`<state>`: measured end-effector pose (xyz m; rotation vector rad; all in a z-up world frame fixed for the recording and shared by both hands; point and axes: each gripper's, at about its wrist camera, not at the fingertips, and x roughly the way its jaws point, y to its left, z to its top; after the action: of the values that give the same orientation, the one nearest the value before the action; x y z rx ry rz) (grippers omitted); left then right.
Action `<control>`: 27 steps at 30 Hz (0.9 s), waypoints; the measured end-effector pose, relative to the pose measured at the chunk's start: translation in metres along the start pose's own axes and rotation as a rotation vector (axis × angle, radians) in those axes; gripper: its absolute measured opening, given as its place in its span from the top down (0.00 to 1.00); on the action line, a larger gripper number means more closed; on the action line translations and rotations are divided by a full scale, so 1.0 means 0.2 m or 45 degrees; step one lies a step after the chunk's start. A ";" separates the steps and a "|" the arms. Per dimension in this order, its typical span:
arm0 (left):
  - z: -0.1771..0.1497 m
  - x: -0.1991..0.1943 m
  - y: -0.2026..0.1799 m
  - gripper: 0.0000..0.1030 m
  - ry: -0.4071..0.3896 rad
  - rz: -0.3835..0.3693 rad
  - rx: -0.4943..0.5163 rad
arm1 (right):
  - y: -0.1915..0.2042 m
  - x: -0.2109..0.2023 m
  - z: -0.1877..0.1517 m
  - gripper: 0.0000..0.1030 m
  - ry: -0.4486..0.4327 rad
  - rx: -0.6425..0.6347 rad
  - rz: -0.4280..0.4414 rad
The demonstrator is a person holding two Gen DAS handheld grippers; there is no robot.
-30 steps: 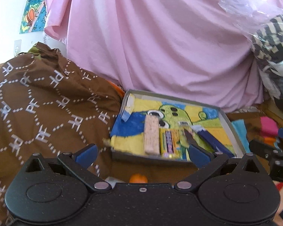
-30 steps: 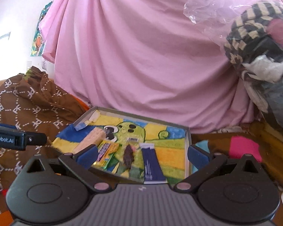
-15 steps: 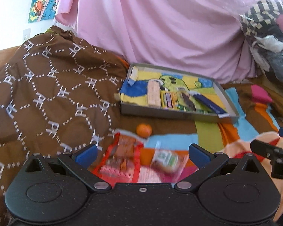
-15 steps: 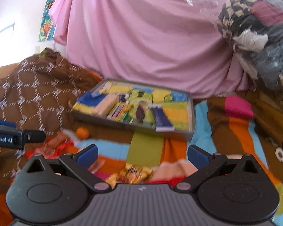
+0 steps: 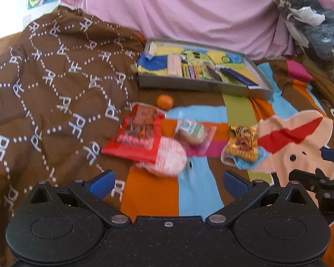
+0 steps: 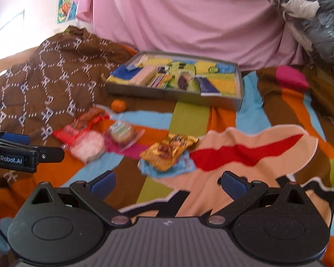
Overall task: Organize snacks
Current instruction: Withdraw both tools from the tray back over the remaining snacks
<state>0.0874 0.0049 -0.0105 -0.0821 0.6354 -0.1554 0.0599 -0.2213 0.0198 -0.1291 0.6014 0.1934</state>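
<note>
A shallow grey tray (image 5: 202, 86) (image 6: 173, 93) with a yellow and green picture inside lies on the bed and holds several snack bars. Loose on the bedspread before it lie a red packet (image 5: 135, 133) (image 6: 78, 126), a small orange (image 5: 164, 101) (image 6: 118, 105), a round white and red striped snack (image 5: 170, 158) (image 6: 89, 145), a clear wrapped biscuit (image 5: 190, 130) (image 6: 121, 132) and a golden packet (image 5: 242, 143) (image 6: 169, 150). My left gripper (image 5: 168, 183) and my right gripper (image 6: 168, 183) both hang open and empty above the bedspread, short of the snacks.
A brown patterned blanket (image 5: 51, 84) is heaped at the left. A pink sheet (image 5: 189, 11) hangs behind the tray. Bundled clothes and bags (image 5: 311, 15) pile up at the right. The striped bedspread (image 6: 267, 146) spreads across the right foreground.
Both grippers have drawn back from the tray and tilted down, so the loose snacks on the bedspread have come into view. Both stay open.
</note>
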 end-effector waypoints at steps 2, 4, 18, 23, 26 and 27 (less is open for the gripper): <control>-0.02 0.01 -0.01 0.01 0.027 -0.005 0.004 | 0.01 0.01 -0.02 0.00 0.031 -0.017 0.014; -0.04 0.02 -0.01 0.01 0.059 -0.007 0.010 | 0.02 0.03 -0.04 0.00 0.052 -0.029 0.022; -0.06 0.07 -0.01 0.01 0.127 0.012 0.017 | 0.01 0.12 -0.05 0.00 0.133 -0.010 0.062; -0.04 0.08 0.01 0.01 0.140 0.034 0.028 | 0.00 0.16 -0.04 0.00 0.139 -0.004 0.079; -0.03 0.09 0.03 0.01 0.151 0.048 0.041 | 0.00 0.20 -0.04 0.00 0.140 0.001 0.087; -0.03 0.10 0.03 0.01 0.154 0.053 0.046 | -0.01 0.21 -0.03 0.00 0.139 0.001 0.091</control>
<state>0.1000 0.0077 -0.0275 -0.0246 0.7542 -0.1323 0.0901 -0.2180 -0.0096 -0.1180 0.7156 0.2562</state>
